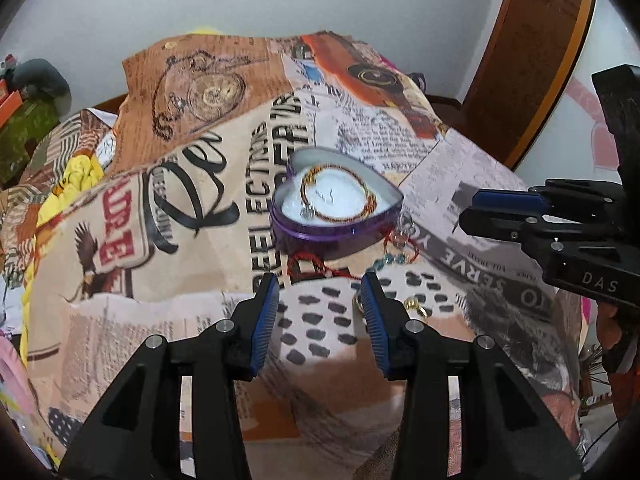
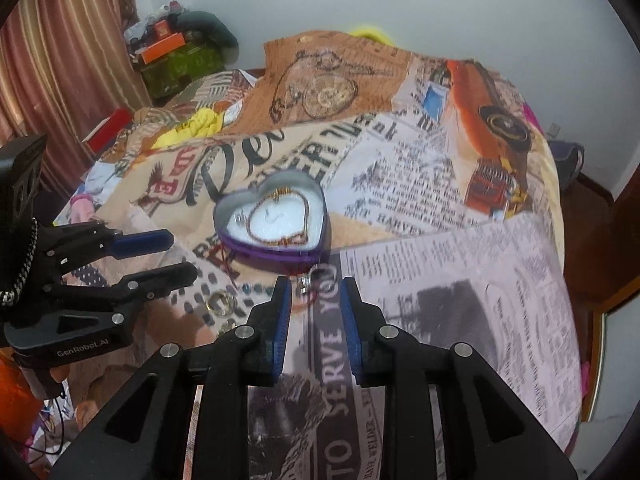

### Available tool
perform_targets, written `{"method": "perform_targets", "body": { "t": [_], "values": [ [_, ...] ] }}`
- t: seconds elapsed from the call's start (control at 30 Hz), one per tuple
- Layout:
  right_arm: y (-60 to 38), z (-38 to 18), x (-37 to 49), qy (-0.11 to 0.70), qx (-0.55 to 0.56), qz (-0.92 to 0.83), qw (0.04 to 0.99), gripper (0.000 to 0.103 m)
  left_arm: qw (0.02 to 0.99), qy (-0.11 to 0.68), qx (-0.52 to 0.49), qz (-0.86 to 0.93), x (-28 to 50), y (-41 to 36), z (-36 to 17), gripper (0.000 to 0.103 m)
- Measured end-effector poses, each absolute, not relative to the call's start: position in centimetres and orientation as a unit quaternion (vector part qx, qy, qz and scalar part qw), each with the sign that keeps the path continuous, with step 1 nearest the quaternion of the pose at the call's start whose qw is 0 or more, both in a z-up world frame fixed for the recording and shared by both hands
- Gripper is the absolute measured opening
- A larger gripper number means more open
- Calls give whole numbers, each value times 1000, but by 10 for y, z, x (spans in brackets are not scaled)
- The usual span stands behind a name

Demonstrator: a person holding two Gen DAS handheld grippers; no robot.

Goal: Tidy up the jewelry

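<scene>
Two tongs apart and empty, left tongs (image 1: 320,280) "GenRobot.AI", right tongs (image 2: 312,284) "DAS", bedspread (image 2: 440,240) "TO SERVE YOU", heart tin (image 2: 276,248).

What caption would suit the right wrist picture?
Open right gripper hovers over a silver charm beside the purple heart tin.

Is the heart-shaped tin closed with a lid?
No, the heart-shaped tin is open, and a beaded bracelet lies on its white lining.

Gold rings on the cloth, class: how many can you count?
2. One gold ring lies just right of the left gripper; another peeks from behind its right finger. More may be hidden.
</scene>
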State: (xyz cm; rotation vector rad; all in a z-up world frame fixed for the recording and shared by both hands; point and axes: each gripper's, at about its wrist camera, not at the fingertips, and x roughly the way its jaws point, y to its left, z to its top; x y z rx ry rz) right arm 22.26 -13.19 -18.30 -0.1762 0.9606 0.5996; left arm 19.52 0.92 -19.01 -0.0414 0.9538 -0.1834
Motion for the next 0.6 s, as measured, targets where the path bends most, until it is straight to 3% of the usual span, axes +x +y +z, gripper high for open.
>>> {"method": "perform_targets", "body": {
  "t": [0.6],
  "values": [
    [-106,-226,254,497,-113,300,807,24,881,466,-38,-77,208,25,-206,42]
  ]
}}
